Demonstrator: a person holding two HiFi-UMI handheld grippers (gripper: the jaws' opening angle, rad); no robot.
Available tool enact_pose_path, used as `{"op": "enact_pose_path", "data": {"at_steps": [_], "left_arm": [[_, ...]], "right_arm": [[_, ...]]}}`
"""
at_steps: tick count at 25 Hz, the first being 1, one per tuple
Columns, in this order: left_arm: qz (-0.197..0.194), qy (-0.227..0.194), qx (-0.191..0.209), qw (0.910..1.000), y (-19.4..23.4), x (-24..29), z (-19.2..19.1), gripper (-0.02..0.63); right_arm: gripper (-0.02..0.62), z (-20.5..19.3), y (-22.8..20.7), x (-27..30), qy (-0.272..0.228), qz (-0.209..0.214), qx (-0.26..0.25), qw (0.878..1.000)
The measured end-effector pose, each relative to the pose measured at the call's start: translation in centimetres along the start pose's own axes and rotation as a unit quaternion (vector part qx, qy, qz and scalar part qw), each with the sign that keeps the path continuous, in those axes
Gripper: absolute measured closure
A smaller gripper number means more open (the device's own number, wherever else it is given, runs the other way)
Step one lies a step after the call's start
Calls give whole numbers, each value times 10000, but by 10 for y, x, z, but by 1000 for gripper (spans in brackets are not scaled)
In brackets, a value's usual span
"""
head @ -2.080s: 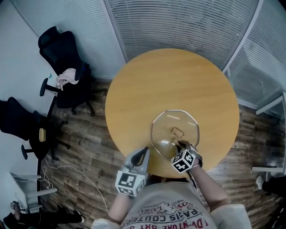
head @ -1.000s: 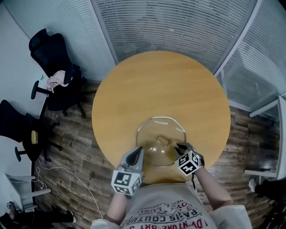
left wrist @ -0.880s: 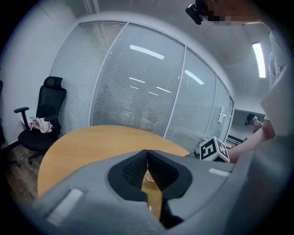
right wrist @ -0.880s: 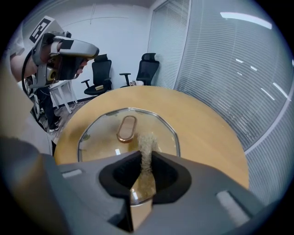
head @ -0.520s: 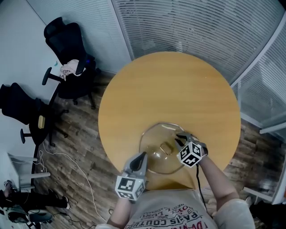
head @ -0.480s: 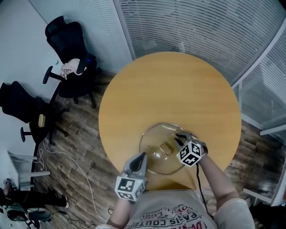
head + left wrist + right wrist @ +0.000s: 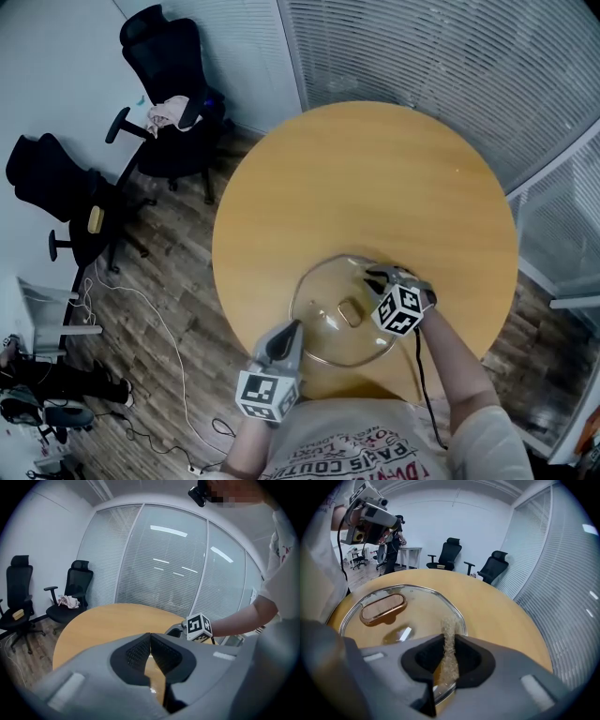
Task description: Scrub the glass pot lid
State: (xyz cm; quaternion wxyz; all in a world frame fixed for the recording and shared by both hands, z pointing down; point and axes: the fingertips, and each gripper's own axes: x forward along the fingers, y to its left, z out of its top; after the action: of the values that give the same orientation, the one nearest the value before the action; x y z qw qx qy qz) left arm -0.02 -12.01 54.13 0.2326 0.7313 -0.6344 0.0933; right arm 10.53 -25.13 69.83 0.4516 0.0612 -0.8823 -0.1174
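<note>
Right claw [image 7: 377, 276] tipped down, scrub pad [image 7: 449, 644] pinched, over glass pot lid [image 7: 319, 328]

Left tongs [image 7: 150, 639] pinched shut, right tongs [image 7: 449, 639] clamping a fibrous pad [image 7: 449, 624].

The round wooden desk [image 7: 366, 169] is a warm honey-tan. The clear glass pot lid [image 7: 328, 339] has a silver rim and a copper-coloured oval handle [image 7: 351, 311]. The fibrous scrub pad [image 7: 450, 653] is straw-coloured. The left hand-held gripper [image 7: 294, 327] and right hand-held gripper [image 7: 375, 277] are grey with black pads, and each carries a white cube with black square markers. The office chairs [image 7: 164, 56] at upper left are black. The plank floor [image 7: 159, 272] is dark brown and the slatted blinds [image 7: 450, 56] are pale grey.
</note>
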Motion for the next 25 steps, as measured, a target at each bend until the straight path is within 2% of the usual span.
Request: {"op": "enact_pose_path", "data": {"at_steps": [7,20,25], "left_arm": [[-111,-24,64,9999,-11,5,2,598],[-686,-65,297,9972,-21,13,13,598],[-1115,25,489,9926,-31,11,14,598]], "right_arm": [[531,-8,7,-8,-31,-14,-80,10000],[531,-33,41,-36,275,-516,538,9968],[531,-43,60,-50,503,-653,864,9928]]}}
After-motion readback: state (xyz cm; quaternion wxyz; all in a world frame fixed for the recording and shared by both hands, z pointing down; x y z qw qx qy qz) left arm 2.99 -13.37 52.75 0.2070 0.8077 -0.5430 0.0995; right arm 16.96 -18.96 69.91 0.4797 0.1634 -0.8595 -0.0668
